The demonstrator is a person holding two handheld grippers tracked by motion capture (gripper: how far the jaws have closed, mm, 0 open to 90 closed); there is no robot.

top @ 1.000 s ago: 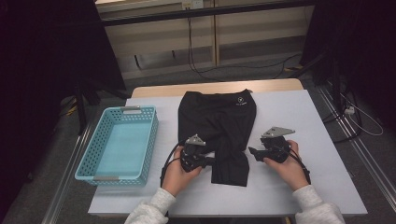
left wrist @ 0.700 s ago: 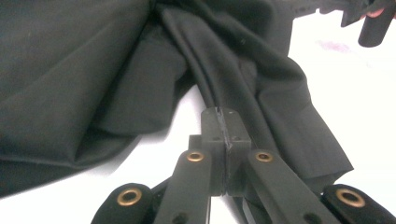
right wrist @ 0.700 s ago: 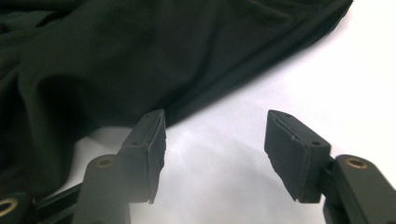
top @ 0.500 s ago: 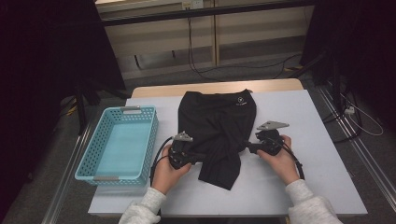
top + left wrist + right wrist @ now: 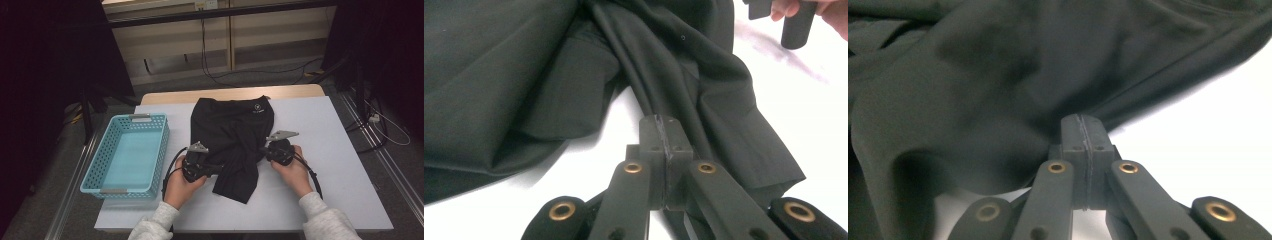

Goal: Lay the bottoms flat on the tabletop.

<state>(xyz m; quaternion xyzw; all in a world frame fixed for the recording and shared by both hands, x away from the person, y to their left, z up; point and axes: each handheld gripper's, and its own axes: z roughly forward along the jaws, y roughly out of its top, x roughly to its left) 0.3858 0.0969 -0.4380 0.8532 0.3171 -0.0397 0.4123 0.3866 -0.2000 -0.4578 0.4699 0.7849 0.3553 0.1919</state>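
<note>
Nearest the person, 2 sleeved forearms come in over the white table (image 5: pixel 345 200), each hand working a pair of tongs at the near end of the black shorts (image 5: pixel 235 135). The left gripper (image 5: pixel 216 169) is clenched on a bunched fold of the shorts' left leg; in the left gripper view (image 5: pixel 665 131) its jaws stand pressed flat together with cloth ridges running straight out from their tip, so the pinch seems to be hauling that leg inward. The right gripper (image 5: pixel 264 152) has just been closing and is now clamped on the fabric edge at the right side; in the right gripper view (image 5: pixel 1083 131) the jaws meet where the dark cloth drapes over them. With both sides pinched and drawn toward the middle, the near hem lies skewed and rumpled, which reads as a fold in progress, lengthwise, 1 leg over the other.

Farther out, the waistband with its small white logo (image 5: pixel 257 106) lies flat, still anchoring the garment. Left of the shorts, apart from them, sits the turquoise basket (image 5: pixel 150 120), probably where the folded shorts go.
</note>
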